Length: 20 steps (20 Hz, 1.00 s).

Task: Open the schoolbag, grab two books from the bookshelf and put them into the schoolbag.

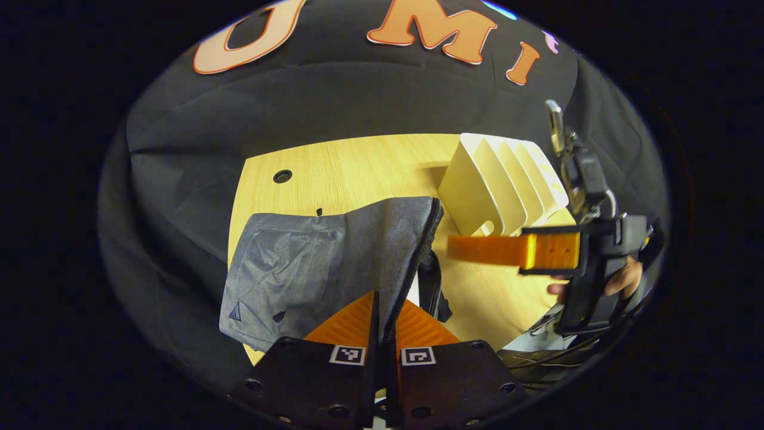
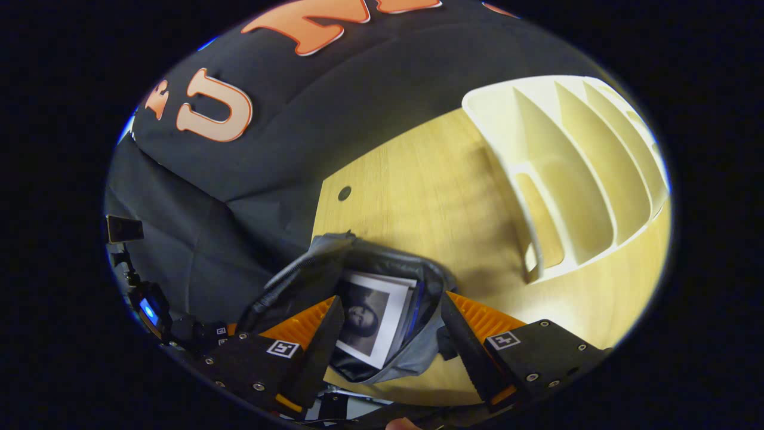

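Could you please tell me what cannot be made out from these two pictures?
- Number of books in the schoolbag: right gripper view, the top book covers whatever lies beneath.
- Bag's open mouth: left gripper view, its grey side hides it.
- Bookshelf far slots: right gripper view, dividers screen them.

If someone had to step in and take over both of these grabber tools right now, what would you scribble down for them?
Left gripper: shut on the schoolbag, pinching the edge of its open mouth.
Right gripper: open and empty, poised above the bag's opening.
Book: at least one lies inside the bag; a second edge seems to show beside it, but I cannot be sure.
Bookshelf: white rack on the wooden table, its slots look empty.
Done: bag opened, books off the shelf.
Left: confirm both books are in, then let go of the bag.
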Motion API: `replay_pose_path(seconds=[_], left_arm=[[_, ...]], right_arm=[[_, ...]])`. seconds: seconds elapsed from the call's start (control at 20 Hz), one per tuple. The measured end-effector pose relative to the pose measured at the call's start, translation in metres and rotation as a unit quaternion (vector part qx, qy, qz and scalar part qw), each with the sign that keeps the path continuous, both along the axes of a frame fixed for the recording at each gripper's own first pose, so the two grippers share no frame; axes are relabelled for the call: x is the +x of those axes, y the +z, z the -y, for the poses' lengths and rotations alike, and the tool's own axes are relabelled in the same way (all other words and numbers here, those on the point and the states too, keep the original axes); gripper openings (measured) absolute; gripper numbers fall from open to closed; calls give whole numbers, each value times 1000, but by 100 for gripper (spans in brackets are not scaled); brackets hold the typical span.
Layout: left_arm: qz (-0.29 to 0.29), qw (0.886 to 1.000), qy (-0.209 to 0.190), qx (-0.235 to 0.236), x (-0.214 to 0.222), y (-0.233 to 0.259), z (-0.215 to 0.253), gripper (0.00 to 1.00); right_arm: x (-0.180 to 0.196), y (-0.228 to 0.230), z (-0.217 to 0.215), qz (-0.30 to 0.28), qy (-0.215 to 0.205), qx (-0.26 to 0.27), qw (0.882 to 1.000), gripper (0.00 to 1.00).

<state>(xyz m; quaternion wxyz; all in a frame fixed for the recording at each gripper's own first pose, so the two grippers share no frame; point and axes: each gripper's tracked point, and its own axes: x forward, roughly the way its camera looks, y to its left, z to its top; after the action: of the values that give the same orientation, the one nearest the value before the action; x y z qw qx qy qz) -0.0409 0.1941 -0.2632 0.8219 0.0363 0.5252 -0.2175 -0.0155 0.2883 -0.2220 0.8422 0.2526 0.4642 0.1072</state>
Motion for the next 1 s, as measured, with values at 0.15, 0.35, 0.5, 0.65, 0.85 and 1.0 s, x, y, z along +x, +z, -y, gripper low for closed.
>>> replay_pose_path(seconds=[0.15,0.35,0.5,0.65,0.85,1.0], left_arm=[[-7,1000,-10,-13,-8,1,26,24],[17,999,-29,15,-11,3,55,60],[59,998,-25,16,4,16,84,74],[119,993,-5,9,30,40,115,90],[219,974,49,2,68,72,138,95],[290,955,65,5,79,94,147,95]], right_arm=[[16,27,33,44,-20,6,999,97],[29,46,80,86,-34,-19,996,98],[44,67,115,143,-41,-69,986,98],[57,97,151,205,-47,-116,971,98],[71,139,183,278,-46,-163,945,97],[73,170,193,321,-46,-174,930,97]])
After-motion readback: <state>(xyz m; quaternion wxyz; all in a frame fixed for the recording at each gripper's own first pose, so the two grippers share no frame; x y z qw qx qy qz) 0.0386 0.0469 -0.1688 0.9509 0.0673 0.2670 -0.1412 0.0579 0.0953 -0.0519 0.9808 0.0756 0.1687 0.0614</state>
